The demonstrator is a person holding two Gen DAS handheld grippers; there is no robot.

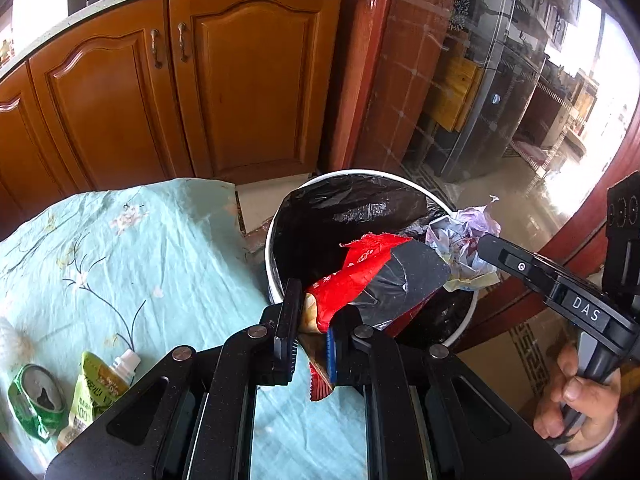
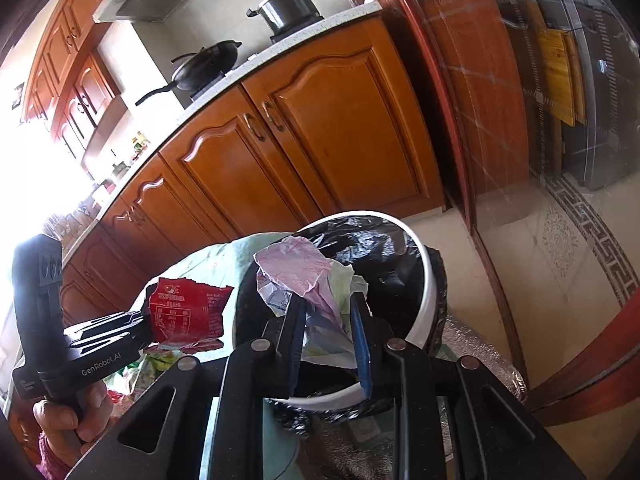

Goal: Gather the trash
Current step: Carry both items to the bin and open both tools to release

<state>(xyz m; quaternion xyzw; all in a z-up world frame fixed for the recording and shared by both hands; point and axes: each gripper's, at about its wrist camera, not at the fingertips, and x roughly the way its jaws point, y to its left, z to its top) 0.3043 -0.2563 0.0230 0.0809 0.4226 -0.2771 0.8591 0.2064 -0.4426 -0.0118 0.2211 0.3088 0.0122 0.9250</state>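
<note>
A white bin [image 1: 271,276] lined with a black bag [image 1: 352,204] stands beside the table. My left gripper [image 1: 314,320] is shut on a red snack wrapper [image 1: 352,280], whose silver inside hangs over the bin's near rim. My right gripper [image 2: 328,320] is shut on a crumpled wad of pale purple and white paper [image 2: 300,272], held over the bin [image 2: 424,292] opening. The wad [image 1: 464,236] and the right gripper [image 1: 486,246] enter the left wrist view from the right. The red wrapper [image 2: 188,312] and the left gripper [image 2: 138,322] appear at the left of the right wrist view.
A pale green flowered cloth [image 1: 132,264] covers the table, with a crushed green can [image 1: 36,400] and a green drink pouch [image 1: 96,388] at its near left. Wooden kitchen cabinets [image 1: 240,80] stand behind, a glass sliding door [image 1: 500,80] to the right. A hand [image 1: 576,396] holds the right gripper.
</note>
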